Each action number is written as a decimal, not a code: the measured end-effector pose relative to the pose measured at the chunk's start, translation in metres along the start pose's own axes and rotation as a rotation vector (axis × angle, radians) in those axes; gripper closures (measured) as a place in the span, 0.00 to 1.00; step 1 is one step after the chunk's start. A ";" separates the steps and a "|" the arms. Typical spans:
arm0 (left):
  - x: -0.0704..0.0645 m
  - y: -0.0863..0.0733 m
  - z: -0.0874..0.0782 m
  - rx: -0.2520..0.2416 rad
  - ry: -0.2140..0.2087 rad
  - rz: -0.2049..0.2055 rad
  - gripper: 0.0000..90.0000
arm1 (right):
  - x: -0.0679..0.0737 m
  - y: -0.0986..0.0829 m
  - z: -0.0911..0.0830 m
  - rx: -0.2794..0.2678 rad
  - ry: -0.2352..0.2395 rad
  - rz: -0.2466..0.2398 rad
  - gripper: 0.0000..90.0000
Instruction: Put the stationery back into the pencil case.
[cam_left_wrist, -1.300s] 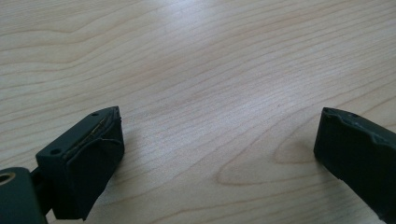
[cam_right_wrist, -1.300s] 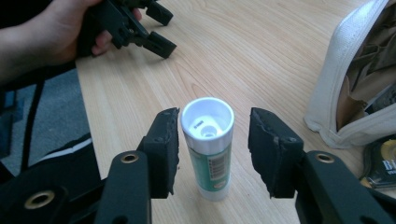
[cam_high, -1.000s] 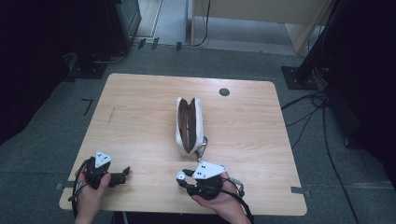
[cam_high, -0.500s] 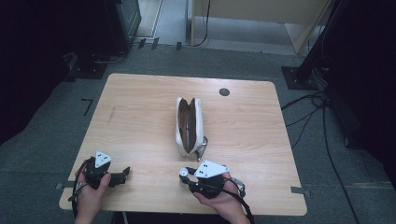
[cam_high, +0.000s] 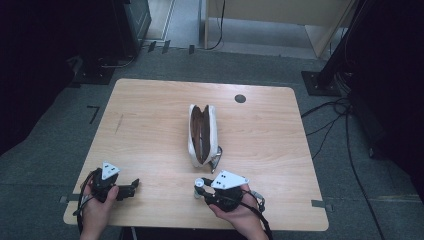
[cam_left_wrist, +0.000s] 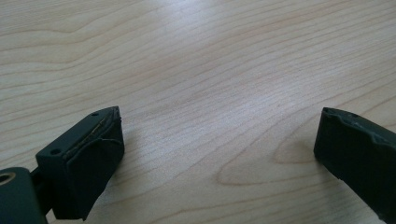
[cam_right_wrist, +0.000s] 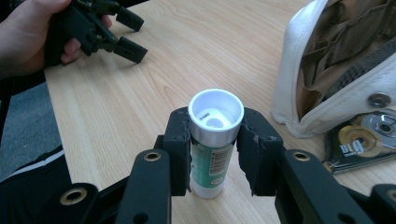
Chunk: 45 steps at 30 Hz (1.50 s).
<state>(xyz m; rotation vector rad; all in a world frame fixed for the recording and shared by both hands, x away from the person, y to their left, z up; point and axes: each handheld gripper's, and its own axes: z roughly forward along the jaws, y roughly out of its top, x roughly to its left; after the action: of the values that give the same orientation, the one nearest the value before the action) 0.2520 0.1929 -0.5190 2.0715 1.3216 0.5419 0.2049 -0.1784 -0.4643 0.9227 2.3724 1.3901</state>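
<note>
Right gripper (cam_right_wrist: 214, 154): nearest the person's edge of the table, held in the right hand (cam_high: 235, 212); both black jaws are pressed against a small tube, one on each side, so it is clamped on that item. In the high view it sits right of centre near the front edge (cam_high: 201, 189).
Glue stick (cam_right_wrist: 215, 140): white cylinder with a green printed label and a barcode, standing upright between the right gripper's jaws; its open white end faces the camera, base on or just over the wood, which of the two cannot be told.
Left gripper (cam_left_wrist: 219, 154): at the near left corner, held in the left hand (cam_high: 97, 202); jaws spread wide apart with bare wood between them, gripping nothing. Seen from the right gripper view at upper left (cam_right_wrist: 128, 35), well apart from the right gripper.
Tape roll (cam_right_wrist: 369, 135): flat disc-shaped dispenser with a dark and yellow face, lying flat just beside the near end of the pouch, right of the glue stick.
Pencil pouch (cam_high: 202, 134): white, long, lying mid-table with its zip open and a brown lining showing; beyond both grippers, long axis running away from the person.
Table (cam_high: 150, 110): light wood top with a dark round grommet (cam_high: 240, 98) near the far edge.
Floor (cam_high: 50, 130): grey carpet around the table, cables on the right.
</note>
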 end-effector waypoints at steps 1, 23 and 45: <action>0.000 0.000 0.000 0.000 0.000 0.000 0.02 | 0.000 0.000 -0.001 -0.002 -0.002 0.007 0.73; 0.000 0.000 0.000 0.000 0.000 0.000 0.02 | -0.007 0.014 -0.012 -0.042 -0.042 0.027 0.73; 0.000 0.000 0.000 0.000 0.000 0.000 0.02 | -0.013 0.029 -0.020 -0.060 -0.069 0.049 0.73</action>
<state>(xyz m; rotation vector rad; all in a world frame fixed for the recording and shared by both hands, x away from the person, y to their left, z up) 0.2520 0.1929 -0.5190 2.0714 1.3215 0.5418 0.2167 -0.1902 -0.4309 1.0022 2.2596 1.4159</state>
